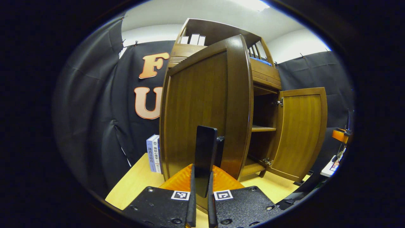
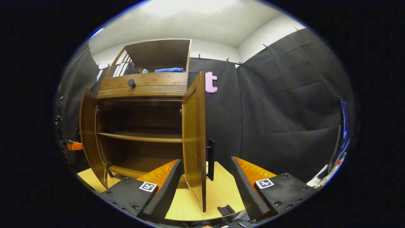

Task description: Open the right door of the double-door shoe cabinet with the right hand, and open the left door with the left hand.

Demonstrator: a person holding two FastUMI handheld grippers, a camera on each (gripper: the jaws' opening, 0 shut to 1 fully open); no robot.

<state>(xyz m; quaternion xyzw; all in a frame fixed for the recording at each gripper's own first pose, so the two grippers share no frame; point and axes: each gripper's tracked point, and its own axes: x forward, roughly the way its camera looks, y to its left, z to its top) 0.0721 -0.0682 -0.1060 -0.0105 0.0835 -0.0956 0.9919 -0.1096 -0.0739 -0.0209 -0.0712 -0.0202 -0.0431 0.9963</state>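
The brown shoe cabinet (image 2: 140, 87) stands on a light wooden table with both doors swung out. In the left gripper view the left door (image 1: 202, 104) is close in front, and its black bar handle (image 1: 205, 148) runs down between the fingertips of my left gripper (image 1: 201, 193), which is shut on it. The right door (image 1: 300, 133) stands open farther right. In the right gripper view my right gripper (image 2: 205, 180) is open with its fingers wide apart; the right door (image 2: 193, 133), edge on, and its black handle (image 2: 210, 160) lie between them, untouched. The left door (image 2: 88, 136) stands open at the left.
Inside the cabinet are bare shelves (image 2: 139, 136). A drawer knob (image 2: 131, 83) and a blue cloth (image 2: 169, 69) sit above. Books (image 1: 154, 153) lean beside the cabinet. A small black object (image 2: 226, 209) lies on the table (image 2: 190, 205). A monitor edge (image 2: 343, 126) shows far right.
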